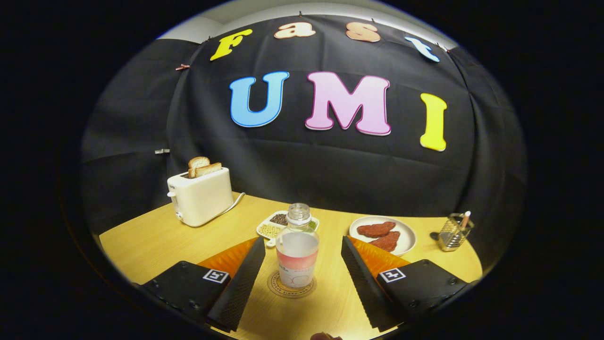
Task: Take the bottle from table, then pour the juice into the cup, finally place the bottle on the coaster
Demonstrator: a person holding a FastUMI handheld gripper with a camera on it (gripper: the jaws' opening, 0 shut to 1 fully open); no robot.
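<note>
A clear bottle (297,250) with a pale cap and a pink label band stands upright on a round coaster (291,284) on the wooden table (155,241). My gripper (303,245) is open, its two fingers standing either side of the bottle with a gap to each. The bottle sits between the fingertips, untouched. I cannot make out a cup.
A white toaster (200,196) with two bread slices stands at the back left. Behind the bottle lies a divided dish (273,225) of beans. A white plate (383,234) with red meat pieces is at the right, and a wire holder (454,231) beyond it.
</note>
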